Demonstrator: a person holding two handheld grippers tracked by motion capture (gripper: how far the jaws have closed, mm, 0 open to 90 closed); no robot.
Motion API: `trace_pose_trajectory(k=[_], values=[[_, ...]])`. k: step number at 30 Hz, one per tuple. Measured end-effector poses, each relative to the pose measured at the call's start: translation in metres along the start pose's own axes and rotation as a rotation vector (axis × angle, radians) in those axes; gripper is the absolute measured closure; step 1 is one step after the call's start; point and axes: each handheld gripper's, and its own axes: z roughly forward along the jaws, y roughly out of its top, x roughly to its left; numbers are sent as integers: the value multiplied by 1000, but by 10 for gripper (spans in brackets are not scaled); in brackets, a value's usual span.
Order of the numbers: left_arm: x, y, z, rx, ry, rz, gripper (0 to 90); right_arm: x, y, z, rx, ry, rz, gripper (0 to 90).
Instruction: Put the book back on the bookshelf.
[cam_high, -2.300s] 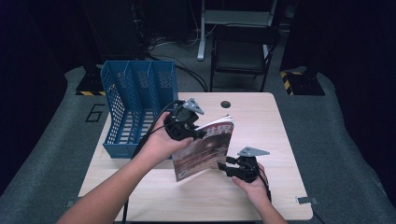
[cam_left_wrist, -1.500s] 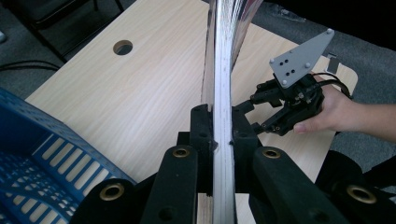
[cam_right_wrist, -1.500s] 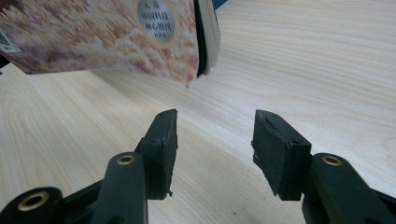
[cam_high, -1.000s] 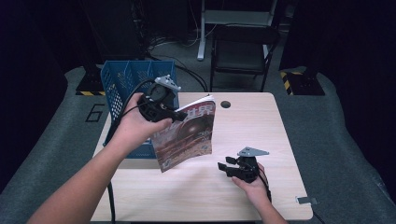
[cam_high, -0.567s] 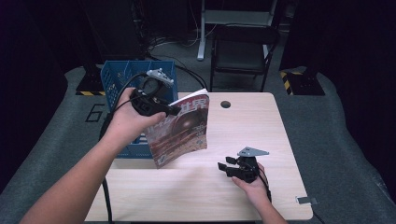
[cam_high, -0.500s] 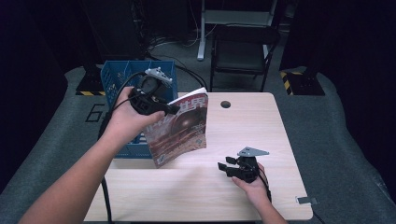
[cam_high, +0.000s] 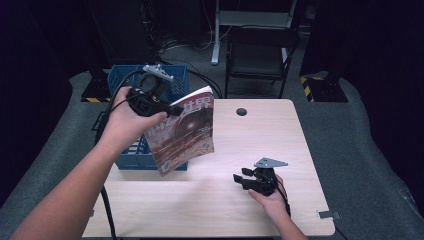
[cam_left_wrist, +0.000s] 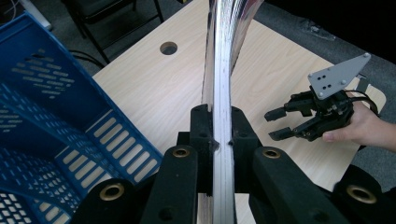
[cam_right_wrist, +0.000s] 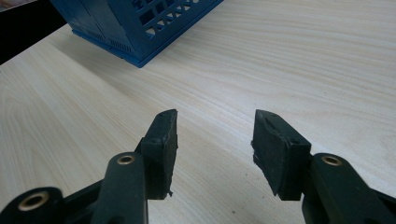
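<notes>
A magazine (cam_high: 186, 131) with a reddish-brown cover hangs upright in the air at the blue crate's right side, above the table's left part. My left gripper (cam_high: 170, 108) is shut on its upper left edge; in the left gripper view the thin glossy magazine (cam_left_wrist: 222, 60) runs edge-on between the pressed jaws of the left gripper (cam_left_wrist: 218, 140). The blue slotted crate (cam_high: 131, 150) stands on the table's left side, just behind and left of the magazine. My right gripper (cam_high: 242, 177) rests low on the table at the front right, open and empty, as the right gripper (cam_right_wrist: 214, 140) shows over bare wood.
The light wooden table (cam_high: 250, 220) has a round cable hole (cam_high: 241, 111) near its far edge. A black chair (cam_high: 260, 55) stands behind the table. The crate's divided compartments (cam_left_wrist: 42, 116) lie to the left below the magazine. Dark floor surrounds the table.
My left hand has carried the magazine up and leftward, from the table's middle to the crate's right side. The right gripper has stayed still.
</notes>
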Motion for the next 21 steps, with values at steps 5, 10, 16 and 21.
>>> trace_pose_trajectory(k=[5,10,16,21], values=[[5,-1,-4,-2,14,-8,837,0,0,0,1,-3,3,501],[10,-2,-9,-3,27,-21,837,0,0,0,-2,0,2,501],[18,-4,-13,0,39,-35,837,0,0,0,-1,-4,1,501],[25,-6,-17,4,47,-50,837,0,0,0,-3,-7,9,501]])
